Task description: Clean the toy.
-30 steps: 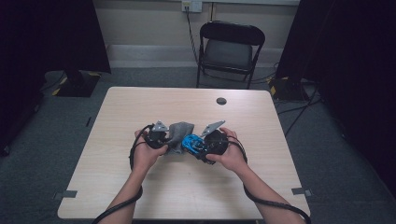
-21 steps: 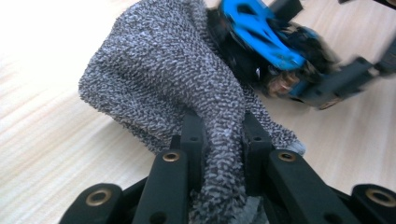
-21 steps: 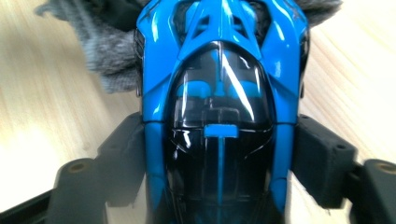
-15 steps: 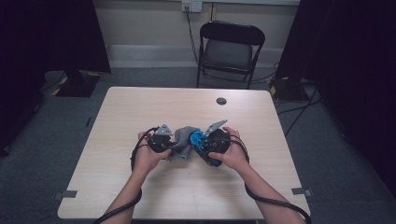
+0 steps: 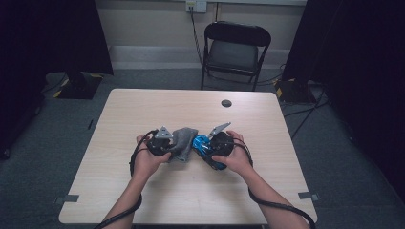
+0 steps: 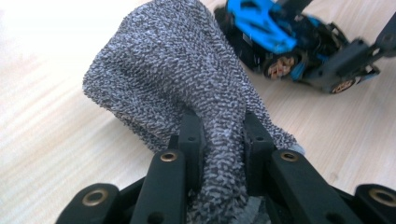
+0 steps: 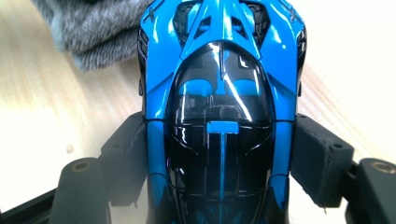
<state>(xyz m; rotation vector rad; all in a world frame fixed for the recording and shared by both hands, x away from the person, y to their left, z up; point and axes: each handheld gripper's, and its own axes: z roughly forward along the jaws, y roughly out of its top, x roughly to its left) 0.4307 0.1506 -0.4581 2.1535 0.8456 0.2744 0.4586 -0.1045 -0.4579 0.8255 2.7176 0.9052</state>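
A knitted grey cloth (image 5: 184,142) is bunched up at the table's middle, and my left gripper (image 5: 168,144) is shut on one fold of it. In the left gripper view both black jaws pinch the cloth (image 6: 187,84) at the left gripper (image 6: 219,133), with the rest of it draped forward. A blue and black toy car (image 5: 200,144) sits just right of the cloth. My right gripper (image 5: 206,151) is shut on the car's sides. The right gripper view looks down on the car (image 7: 219,93) held between the pads of the right gripper (image 7: 219,156), nose toward the cloth (image 7: 88,28).
The light wooden table (image 5: 267,124) carries a small black round disc (image 5: 226,103) near its far edge. A black folding chair (image 5: 236,52) stands beyond the table. Grey tape pieces (image 5: 70,198) mark the near corners.
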